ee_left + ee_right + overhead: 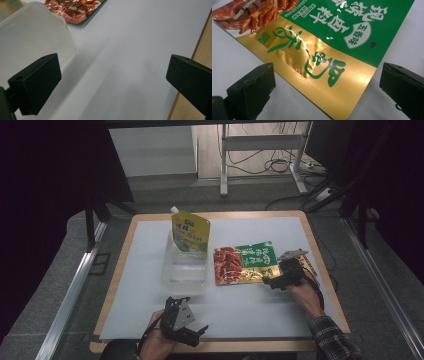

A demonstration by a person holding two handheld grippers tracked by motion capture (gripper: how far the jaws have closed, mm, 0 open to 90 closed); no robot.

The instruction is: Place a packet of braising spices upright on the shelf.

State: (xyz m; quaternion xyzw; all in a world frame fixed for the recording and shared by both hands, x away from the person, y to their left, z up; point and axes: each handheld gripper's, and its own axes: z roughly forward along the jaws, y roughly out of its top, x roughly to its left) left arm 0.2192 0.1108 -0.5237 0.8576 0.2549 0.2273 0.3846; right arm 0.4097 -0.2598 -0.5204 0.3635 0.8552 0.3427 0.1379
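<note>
Reaching toward the green and gold snack bag [245,262], the right tongs [278,281] are held low at its near gold edge. The bag lies flat on the white tabletop [250,310], just beside the clear plastic box [185,265], so it looks ready to be picked up and maybe put in the box. In the right gripper view, the two black jaws are wide open, with the bag's gold corner [332,85] between them, and nothing is gripped yet. The right hand [305,295] is stretched forward and tilted down so the jaws can slide around the thin edge.

The left tongs [192,332] are kept back near the front edge of the tabletop, likely so they are out of the way. Their jaws are wide open too, and nothing is held. A yellow pouch [190,233] is propped upright in the box. The box's rounded corner [32,37] is seen close to the left jaw.
</note>
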